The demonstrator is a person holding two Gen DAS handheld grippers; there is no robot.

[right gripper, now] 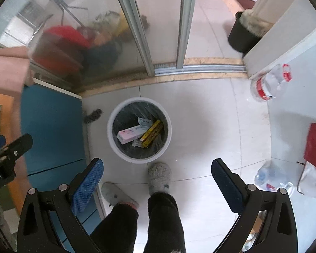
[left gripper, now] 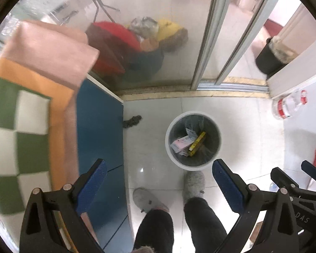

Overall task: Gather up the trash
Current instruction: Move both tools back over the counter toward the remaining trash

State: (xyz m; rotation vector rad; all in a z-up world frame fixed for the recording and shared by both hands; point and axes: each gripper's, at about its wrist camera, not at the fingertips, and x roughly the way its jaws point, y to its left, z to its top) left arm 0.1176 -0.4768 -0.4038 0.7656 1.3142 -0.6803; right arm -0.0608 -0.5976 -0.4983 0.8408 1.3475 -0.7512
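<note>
Both grippers, left gripper [left gripper: 158, 181] and right gripper [right gripper: 156, 179], hang wide open and empty above the floor. Just ahead of the person's slippers stands a lined white bin [right gripper: 115, 113], likely placed for easy dropping, holding a pink box [right gripper: 128, 136] and yellow box [right gripper: 152, 132].

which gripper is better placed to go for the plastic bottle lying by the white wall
Right, probably. The plastic bottle lies on the right side of the floor, on that gripper's own side. Both grippers are open and empty, but the left gripper sits over by the blue cabinet.
</note>
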